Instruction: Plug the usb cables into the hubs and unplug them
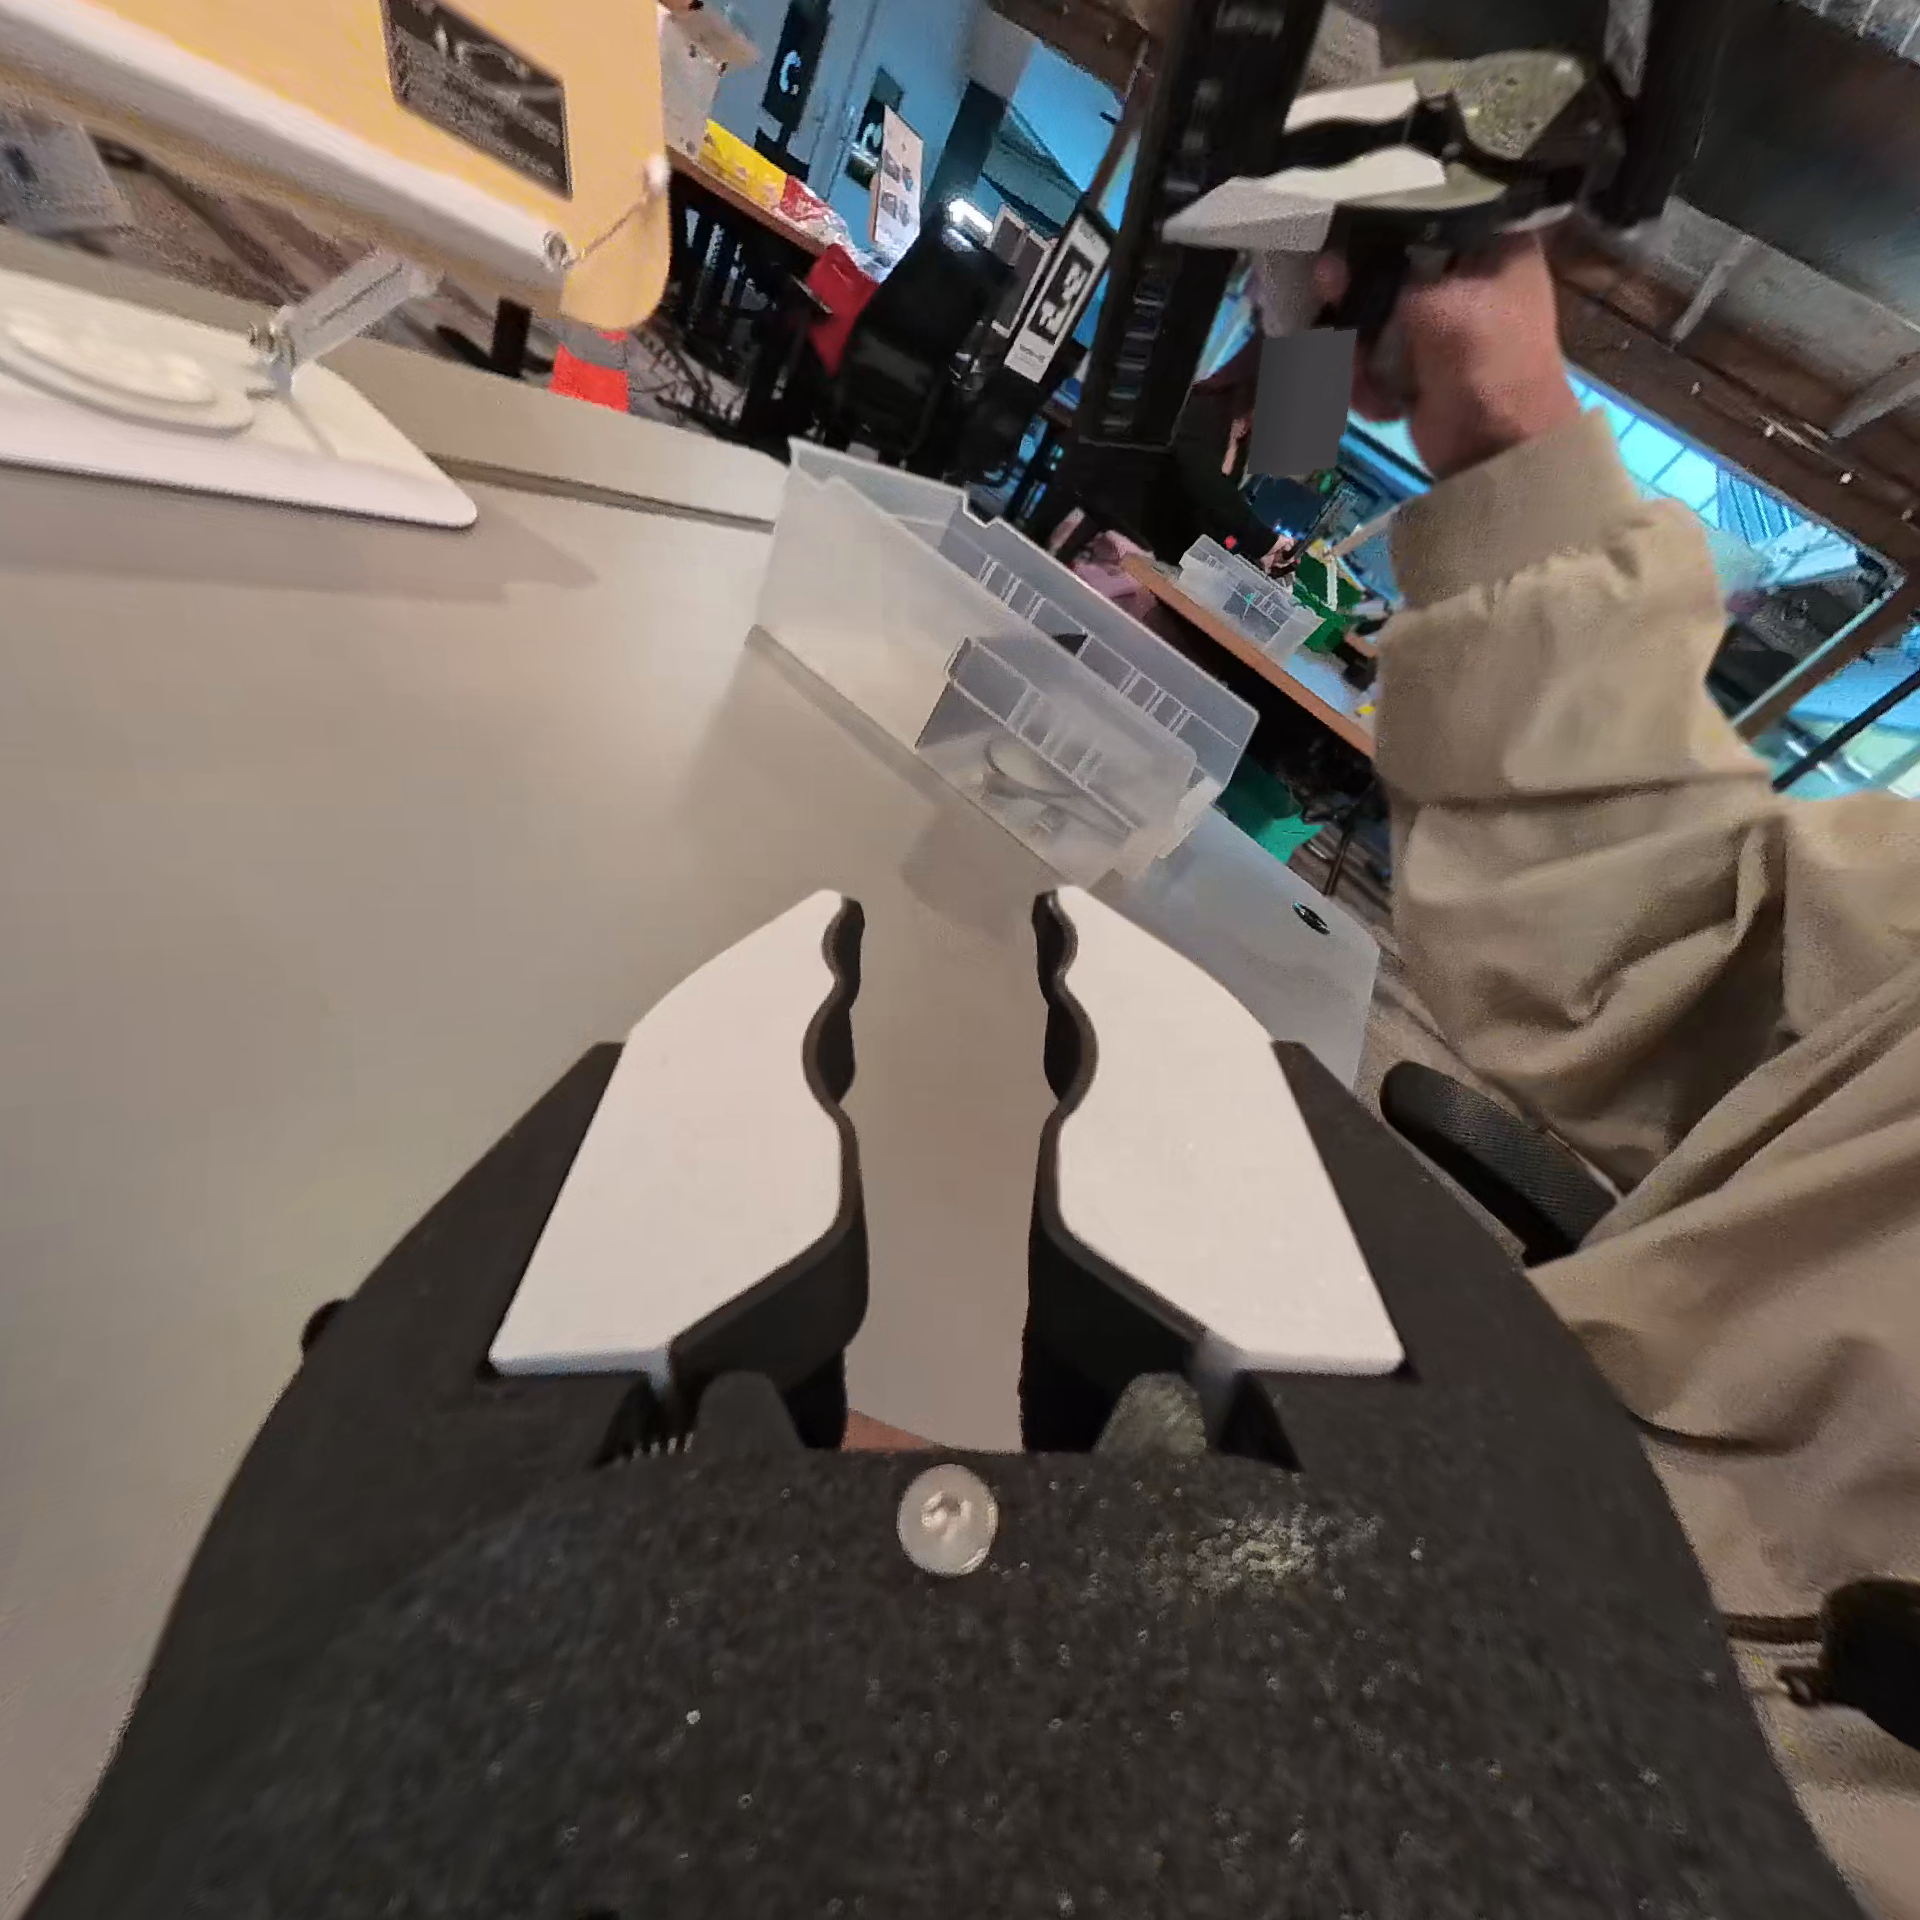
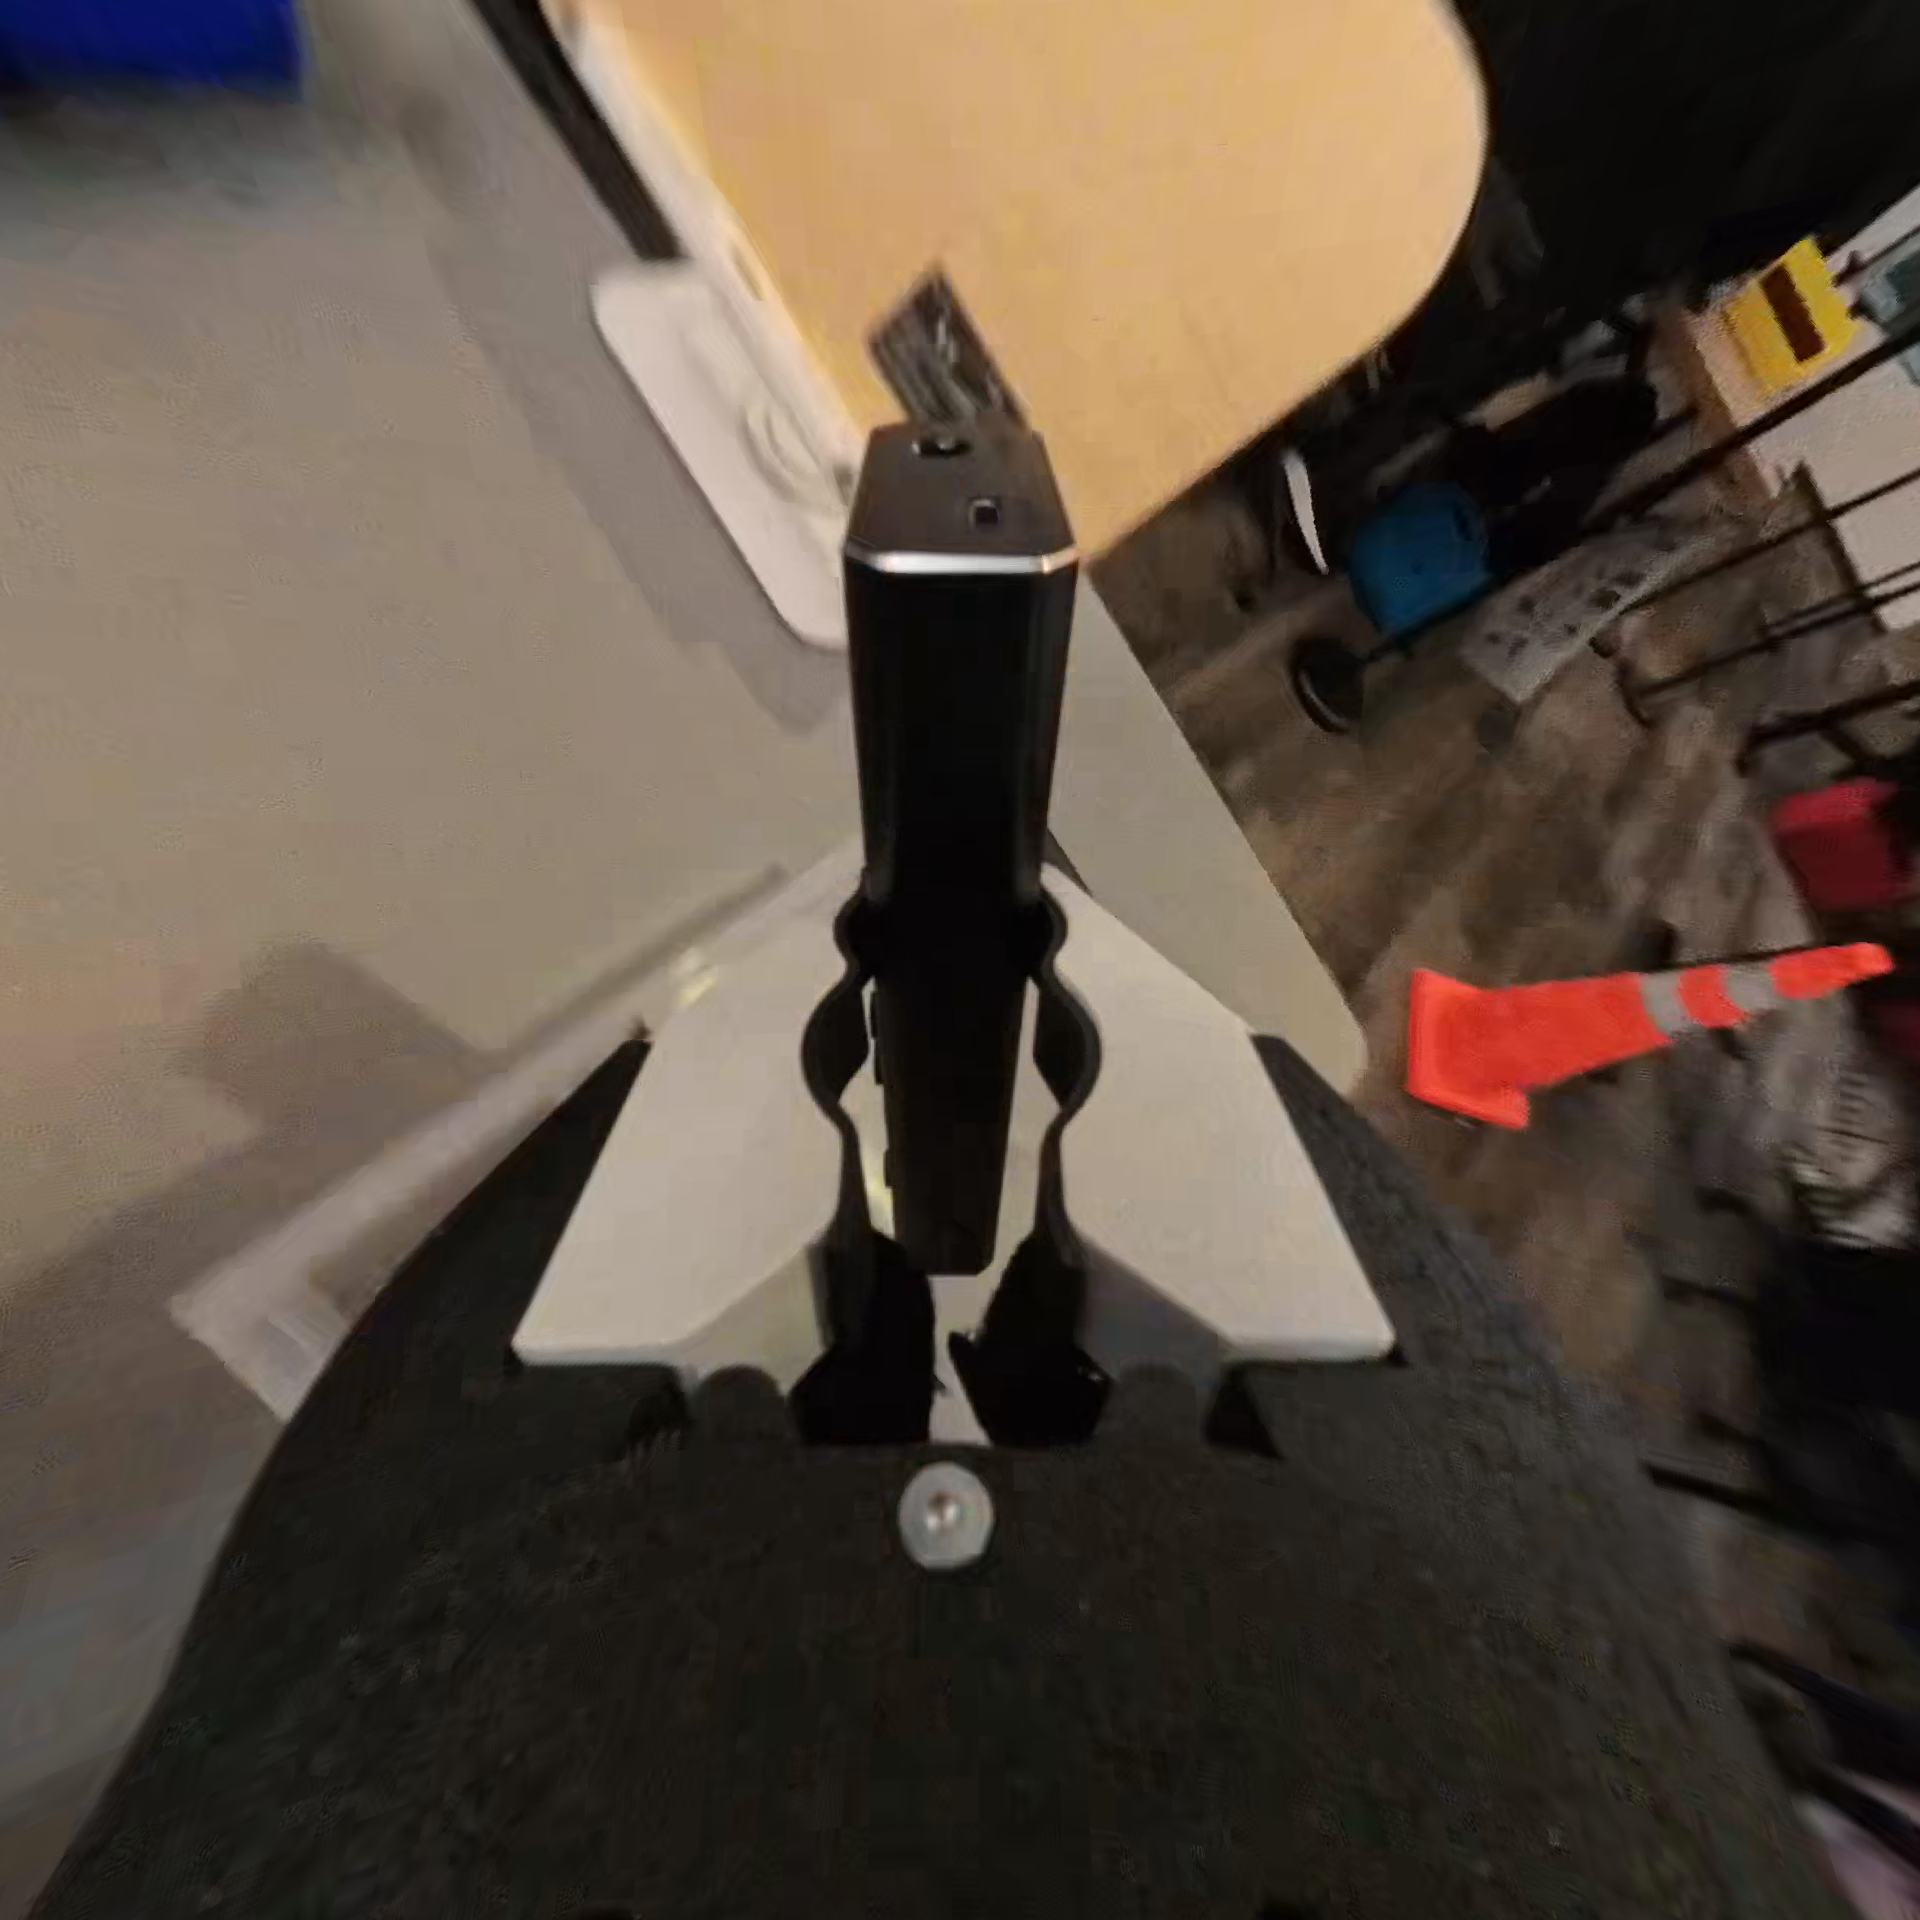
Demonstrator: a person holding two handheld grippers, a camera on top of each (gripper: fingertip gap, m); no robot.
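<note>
Hub (image 2: 956, 831) sits clamped lengthwise between right gripper (image 2: 951, 935) jaws; left gripper (image 1: 948, 914) jaws gape empty over bench (image 1: 416, 831).

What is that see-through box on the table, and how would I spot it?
Start at the grey table. Beyond the open left gripper, near the table's far right edge, sits the clear plastic bin. It alone is transparent, with ribbed walls.

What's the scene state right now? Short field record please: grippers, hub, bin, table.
left gripper: open, empty, low over the table
right gripper: shut on the black hub, raised in the air
black hub: held lengthwise between the fingers, end face pointing away; no cable seen in it
clear bin: on the grey table, ahead of the left gripper
cables: not visible in either view
</note>
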